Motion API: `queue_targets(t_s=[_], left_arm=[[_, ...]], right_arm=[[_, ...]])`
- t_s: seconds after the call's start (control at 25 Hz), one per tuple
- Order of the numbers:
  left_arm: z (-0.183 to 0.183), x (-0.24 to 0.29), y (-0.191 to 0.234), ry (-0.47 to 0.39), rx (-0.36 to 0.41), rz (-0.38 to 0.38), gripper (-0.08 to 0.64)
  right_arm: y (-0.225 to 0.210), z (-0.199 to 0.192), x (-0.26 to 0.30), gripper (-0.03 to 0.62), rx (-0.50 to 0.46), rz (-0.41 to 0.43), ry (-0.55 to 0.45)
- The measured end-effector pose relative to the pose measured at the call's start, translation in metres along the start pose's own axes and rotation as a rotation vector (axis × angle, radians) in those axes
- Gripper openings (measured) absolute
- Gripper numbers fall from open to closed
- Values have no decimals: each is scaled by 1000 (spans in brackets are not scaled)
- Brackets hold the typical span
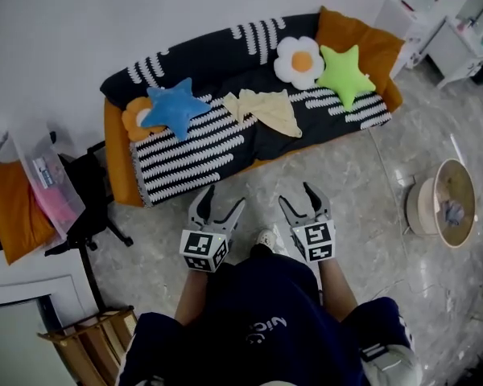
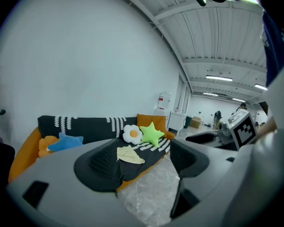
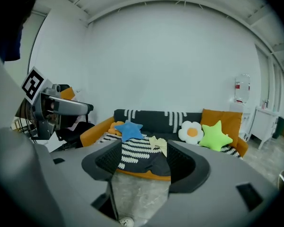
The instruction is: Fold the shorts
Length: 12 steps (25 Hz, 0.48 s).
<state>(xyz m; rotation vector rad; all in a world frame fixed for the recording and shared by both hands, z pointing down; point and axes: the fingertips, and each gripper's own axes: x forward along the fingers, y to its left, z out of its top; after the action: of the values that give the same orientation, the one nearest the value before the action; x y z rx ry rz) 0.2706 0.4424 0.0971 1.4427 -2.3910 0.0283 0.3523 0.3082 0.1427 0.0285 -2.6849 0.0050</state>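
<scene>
The jaws of both grippers stand apart with nothing between them: through the gap of the left gripper (image 1: 224, 199) and of the right gripper (image 1: 296, 195) only sofa and floor show. Both grippers hang side by side over the floor in front of the sofa, well apart from it and pointing toward it.

The shorts (image 1: 267, 109), pale yellow, lie in a flattened, roughly triangular heap on the seat of the sofa (image 1: 119, 171), near its middle and a little toward its right end. They rest on the black cover with white stripes (image 1: 185, 151) that drapes the orange sofa.

At the sofa's left end a blue star cushion (image 1: 173, 107) lies against an orange flower cushion (image 1: 132, 116). Toward the right end a white flower cushion (image 1: 299, 61) leans on the backrest, with a green star cushion (image 1: 344, 75) just beside it. The grey marbled floor (image 1: 346, 175) stretches out before the sofa, where the person (image 1: 262, 328) stands.
</scene>
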Motion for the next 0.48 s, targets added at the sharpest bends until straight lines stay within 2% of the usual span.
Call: queue_targets(t_s=[0.16, 0.48], left_arm=[[3, 27, -8, 16, 0, -1, 350], [-2, 59, -12, 62, 9, -22, 344]], right_arm=[[-26, 1, 9, 285, 3, 4, 7], [-52, -15, 14, 279, 43, -20, 49]])
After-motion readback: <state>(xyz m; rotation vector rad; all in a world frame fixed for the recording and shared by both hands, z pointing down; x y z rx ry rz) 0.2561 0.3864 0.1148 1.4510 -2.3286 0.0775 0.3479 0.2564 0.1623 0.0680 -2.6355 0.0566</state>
